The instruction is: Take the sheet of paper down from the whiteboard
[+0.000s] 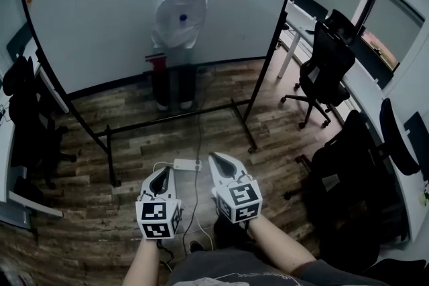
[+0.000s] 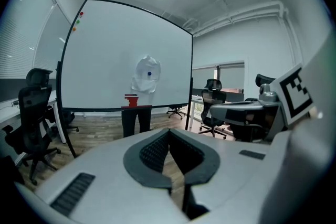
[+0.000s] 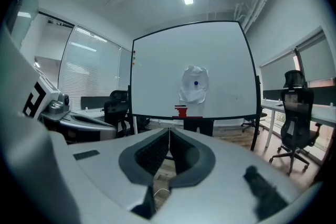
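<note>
A crumpled white sheet of paper hangs on the whiteboard, pinned by a blue magnet. In the left gripper view the paper shows near the board's middle, and in the right gripper view the paper sits there too. Both grippers are held low, well back from the board. My left gripper is shut with nothing in it. Beside it, my right gripper is shut and empty too. Both point toward the board.
A red object sits on the board's ledge below the paper, with a person's legs showing behind the stand. Black office chairs stand right, another chair left. A white power strip and cables lie on the wood floor.
</note>
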A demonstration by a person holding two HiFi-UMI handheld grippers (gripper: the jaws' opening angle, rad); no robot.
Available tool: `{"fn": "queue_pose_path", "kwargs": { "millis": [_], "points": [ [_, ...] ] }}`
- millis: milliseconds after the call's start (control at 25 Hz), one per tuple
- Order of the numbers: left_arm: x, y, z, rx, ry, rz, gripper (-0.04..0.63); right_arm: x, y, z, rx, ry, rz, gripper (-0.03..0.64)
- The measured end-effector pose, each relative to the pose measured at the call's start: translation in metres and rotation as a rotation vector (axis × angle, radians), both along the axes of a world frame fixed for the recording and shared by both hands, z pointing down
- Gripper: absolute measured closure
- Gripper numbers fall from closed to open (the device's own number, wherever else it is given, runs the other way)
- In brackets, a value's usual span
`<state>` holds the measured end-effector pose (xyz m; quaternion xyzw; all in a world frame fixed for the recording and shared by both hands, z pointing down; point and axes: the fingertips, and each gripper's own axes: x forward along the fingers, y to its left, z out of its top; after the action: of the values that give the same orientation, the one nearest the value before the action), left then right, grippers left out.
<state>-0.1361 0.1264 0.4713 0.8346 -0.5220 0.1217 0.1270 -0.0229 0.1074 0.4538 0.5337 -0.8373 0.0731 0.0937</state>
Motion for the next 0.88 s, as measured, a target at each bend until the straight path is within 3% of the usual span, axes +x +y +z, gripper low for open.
{"fn": "queue_pose_path", "kwargs": {
  "millis": [240, 880],
  "points": [
    [0.009, -0.030, 0.006, -0.002, -0.034, -0.029, 0.581, 0.007, -0.039, 0.011, -0.002, -0.025, -0.035, 0.594],
    [0.047, -0.169, -0.008, 0.024, -0.055, -0.201, 0.581, 0.050, -0.205, 0.002, 0.003, -0.057, -0.162, 0.594]
  ]
}}
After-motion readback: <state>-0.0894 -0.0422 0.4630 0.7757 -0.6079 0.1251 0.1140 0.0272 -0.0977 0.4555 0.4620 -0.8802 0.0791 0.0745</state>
